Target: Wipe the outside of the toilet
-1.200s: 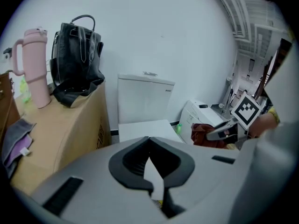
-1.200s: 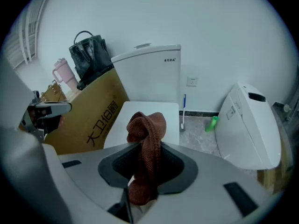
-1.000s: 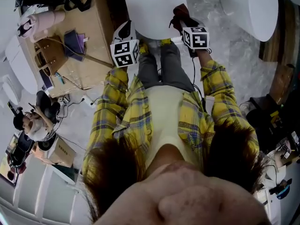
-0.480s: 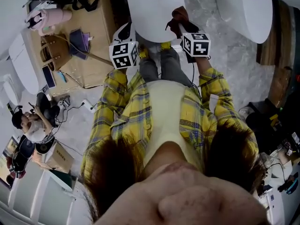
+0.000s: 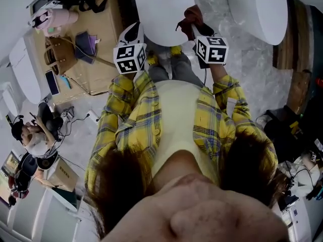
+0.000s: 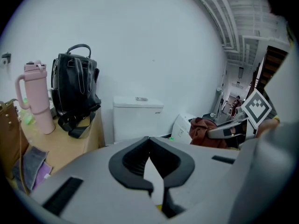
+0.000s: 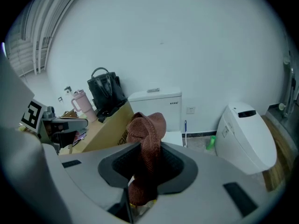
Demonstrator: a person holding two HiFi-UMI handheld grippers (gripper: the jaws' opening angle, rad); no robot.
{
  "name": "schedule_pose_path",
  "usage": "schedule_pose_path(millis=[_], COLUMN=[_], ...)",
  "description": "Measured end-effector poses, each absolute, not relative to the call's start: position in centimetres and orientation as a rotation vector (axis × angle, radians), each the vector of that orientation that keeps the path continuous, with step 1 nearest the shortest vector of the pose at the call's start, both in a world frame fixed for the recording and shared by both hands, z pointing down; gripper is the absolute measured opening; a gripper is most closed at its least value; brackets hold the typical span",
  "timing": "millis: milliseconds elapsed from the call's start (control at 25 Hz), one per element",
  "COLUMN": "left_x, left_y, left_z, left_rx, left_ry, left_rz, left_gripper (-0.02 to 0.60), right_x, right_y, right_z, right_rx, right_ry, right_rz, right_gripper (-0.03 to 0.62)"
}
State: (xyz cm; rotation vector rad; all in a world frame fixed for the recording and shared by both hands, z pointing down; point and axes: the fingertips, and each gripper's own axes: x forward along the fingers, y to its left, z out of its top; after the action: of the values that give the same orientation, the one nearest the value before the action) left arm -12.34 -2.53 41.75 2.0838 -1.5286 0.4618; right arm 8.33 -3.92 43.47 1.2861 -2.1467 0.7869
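Jaws of right gripper (image 7: 145, 171): clamped on a rust-brown ribbed cloth (image 7: 147, 129), which bulges up between them
Jaws of left gripper (image 6: 149, 141): drawn together at the tips, nothing held
Task's thing: white ceramic toilet with closed lid (image 5: 164, 11), at 12 o'clock from the person, tank against the wall behind it
Cloth position: at 1 o'clock, at the lid's right front edge; firm contact cannot be confirmed
Left gripper position: at 11 o'clock, just beside the lid's left front edge
Step in hand: probably wiping the lid's front rim, early in the job
Next move: likely needs the cloth pressed against the curved shell and swept round toward 11 o'clock, then down the bowl's sides
Nearby: tan wooden table (image 5: 103, 34) at 10 o'clock; second white toilet (image 5: 262, 9) at 2 o'clock
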Motion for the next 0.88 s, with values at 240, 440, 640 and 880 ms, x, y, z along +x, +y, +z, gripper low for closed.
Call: schedule_pose_path(millis=[240, 440, 640, 880], left_x=[-12.5, -12.3, -11.9, -11.5], left_y=[-2.1, -1.7, -1.6, -1.7], left_z=[40.9, 40.1, 39.4, 38.5], left_rx=[2.088, 2.094, 2.103, 2.105], left_ry=[-1.535, -1.54, -1.543, -1.556], left_rz=[0.438, 0.415, 0.396, 0.378], left_gripper=[0.008, 0.008, 0.008, 0.008], right_x=[8.1, 7.8, 7.5, 7.4], right_y=[-3.3, -3.1, -2.8, -2.6], right_z=[41.8, 40.2, 39.1, 38.3], right_rx=[1.331, 1.353, 1.362, 1.368], right_ry=[-2.177, -2.211, -2.247, -2.27], right_rz=[0.786, 0.778, 0.788, 0.793], right_gripper=[0.117, 0.117, 0.117, 0.117])
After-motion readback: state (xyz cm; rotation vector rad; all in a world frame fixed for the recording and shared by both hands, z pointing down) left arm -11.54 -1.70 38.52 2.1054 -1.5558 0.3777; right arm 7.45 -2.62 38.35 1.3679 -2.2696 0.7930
